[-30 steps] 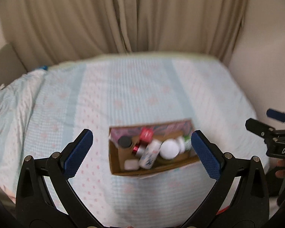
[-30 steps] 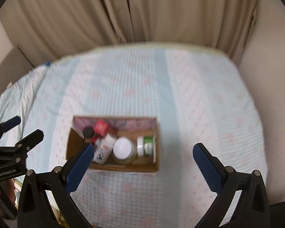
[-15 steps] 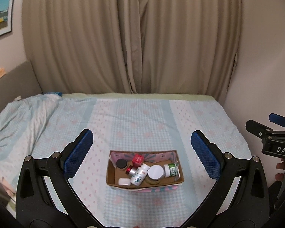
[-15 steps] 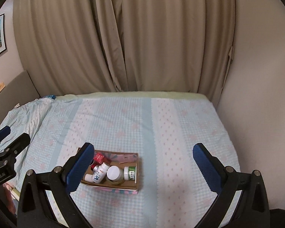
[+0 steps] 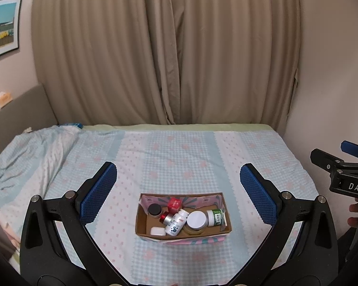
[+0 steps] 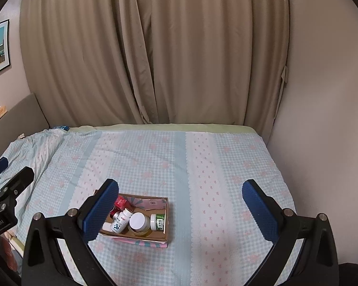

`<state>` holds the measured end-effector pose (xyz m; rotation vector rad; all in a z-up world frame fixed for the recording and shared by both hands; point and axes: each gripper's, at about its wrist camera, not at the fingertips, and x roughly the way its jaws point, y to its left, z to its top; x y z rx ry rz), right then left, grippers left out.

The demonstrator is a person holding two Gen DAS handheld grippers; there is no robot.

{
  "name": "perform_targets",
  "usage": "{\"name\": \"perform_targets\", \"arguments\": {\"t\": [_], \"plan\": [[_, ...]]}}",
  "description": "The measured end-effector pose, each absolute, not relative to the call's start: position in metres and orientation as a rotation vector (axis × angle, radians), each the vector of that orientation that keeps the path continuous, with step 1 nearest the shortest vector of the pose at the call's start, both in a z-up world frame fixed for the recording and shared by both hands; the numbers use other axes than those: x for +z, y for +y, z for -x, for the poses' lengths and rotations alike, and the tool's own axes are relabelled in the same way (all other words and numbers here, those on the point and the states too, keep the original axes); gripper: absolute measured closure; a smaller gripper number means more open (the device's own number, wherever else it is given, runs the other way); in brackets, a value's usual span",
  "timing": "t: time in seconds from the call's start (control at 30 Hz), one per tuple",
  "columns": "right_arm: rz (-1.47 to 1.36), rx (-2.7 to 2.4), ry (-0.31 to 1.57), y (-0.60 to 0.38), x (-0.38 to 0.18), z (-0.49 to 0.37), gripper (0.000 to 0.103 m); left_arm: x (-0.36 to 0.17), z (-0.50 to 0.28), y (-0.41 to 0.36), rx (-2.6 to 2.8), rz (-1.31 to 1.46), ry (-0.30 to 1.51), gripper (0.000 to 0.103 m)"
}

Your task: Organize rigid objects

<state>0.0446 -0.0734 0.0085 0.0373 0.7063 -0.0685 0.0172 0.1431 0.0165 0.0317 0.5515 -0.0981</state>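
A bed [image 5: 179, 157] with a pale blue checked cover and pink flower print fills the room from wall to wall. Nearest the cameras, both tools hang above its near end with nothing between their blue pads: the left tool [image 5: 178, 190] is spread wide and released, and the right tool [image 6: 180, 205] is likewise released and holds nothing.

Just past them, a shallow cardboard box [image 5: 182, 234] sits on the bed, framed between the left tool's fingers and partly behind the right tool's left finger in the right wrist view. Inside it lie a white bottle [image 5: 176, 221] on its side, a white-lidded jar [image 5: 196, 221] beside it, a small jar with a green label [image 5: 216, 217] at the right end, a black-capped jar [image 5: 154, 209] at the left, a red cube-like piece [image 5: 174, 203] by the far wall and a small white block [image 5: 158, 231] at the near wall.

Further off, a rumpled quilt [image 5: 33, 152] is bunched on the bed's left side. Behind the bed hang beige curtains [image 5: 164, 52], with a framed picture [image 5: 3, 27] on the left wall.
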Motion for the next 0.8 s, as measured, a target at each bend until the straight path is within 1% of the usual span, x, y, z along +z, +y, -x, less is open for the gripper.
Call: {"name": "perform_targets", "arguments": {"t": [0.8], "plan": [[-0.046, -0.094, 0.697, -0.071, 0.008, -0.05, 0.0, 0.02, -0.03, 0.132, -0.081, -0.059, 0.54, 0.0]]}}
